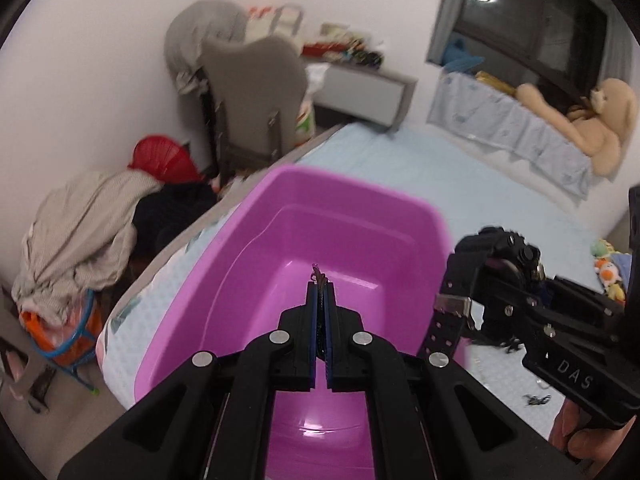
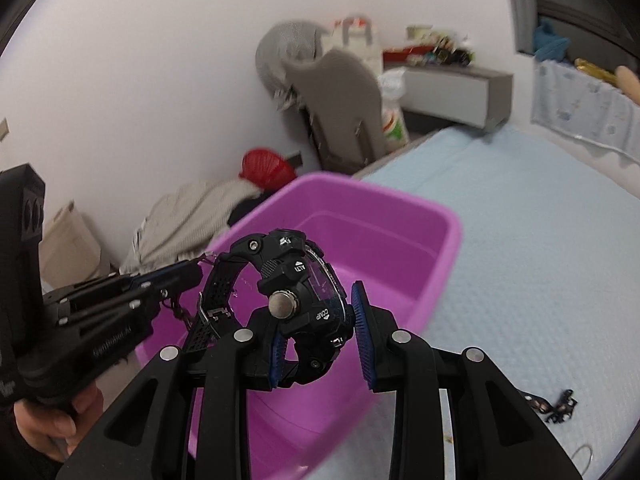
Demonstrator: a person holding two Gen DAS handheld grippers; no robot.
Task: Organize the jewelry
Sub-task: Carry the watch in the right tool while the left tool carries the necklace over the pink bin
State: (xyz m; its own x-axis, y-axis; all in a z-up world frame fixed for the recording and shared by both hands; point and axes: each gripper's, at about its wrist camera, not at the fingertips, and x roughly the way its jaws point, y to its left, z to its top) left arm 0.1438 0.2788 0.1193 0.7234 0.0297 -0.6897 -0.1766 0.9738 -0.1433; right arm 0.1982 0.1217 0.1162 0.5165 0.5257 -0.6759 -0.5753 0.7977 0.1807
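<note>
Watch [image 2: 304, 296], black and chunky, sits between my right tongs [image 2: 320, 336], held above the near rim of the purple tub [image 2: 452, 240] on the bed [image 2: 540, 264]. Strap and buckle dangle free to one side. Left tongs [image 1: 321, 304] clenched on a thin chain [image 1: 318, 276], only a tuft showing past the tips, poised over the tub's hollow. Judgement: both pieces are bound for the tub. I want each load well inside the rim before letting go, lowered near the floor, not dropped. Release the chain first so it does not snag the strap. More small dark pieces [image 2: 556, 404] lie on the bed nearby, awaiting collection.
</note>
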